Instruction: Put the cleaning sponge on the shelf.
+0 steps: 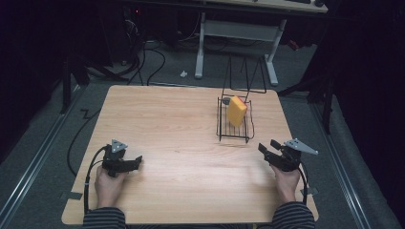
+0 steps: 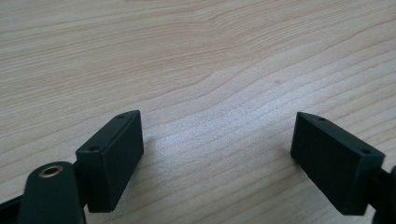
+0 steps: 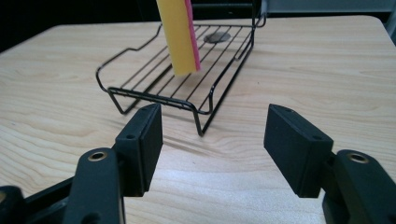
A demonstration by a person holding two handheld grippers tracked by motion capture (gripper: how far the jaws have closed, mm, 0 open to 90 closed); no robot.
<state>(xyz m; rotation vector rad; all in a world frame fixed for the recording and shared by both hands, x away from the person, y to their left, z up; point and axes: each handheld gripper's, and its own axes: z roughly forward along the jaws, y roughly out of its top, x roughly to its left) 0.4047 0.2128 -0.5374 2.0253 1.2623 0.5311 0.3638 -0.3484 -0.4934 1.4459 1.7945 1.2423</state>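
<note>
while the sponge (image 3: pixel 180 35) stands in the rack (image 3: pixel 140 95), the right gripper (image 3: pixel 212 140) gapes just short.

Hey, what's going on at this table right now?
A person sits at a wooden table with a tool in each hand. Neither holds anything. The right tool, open, points toward a black wire rack where a yellow sponge stands on edge. The left tool, open, sits low over bare wood.

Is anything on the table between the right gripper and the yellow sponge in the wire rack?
Only the wire rack itself: its low front rim lies between the open right gripper and the sponge standing inside. The table between holds nothing else.
</note>
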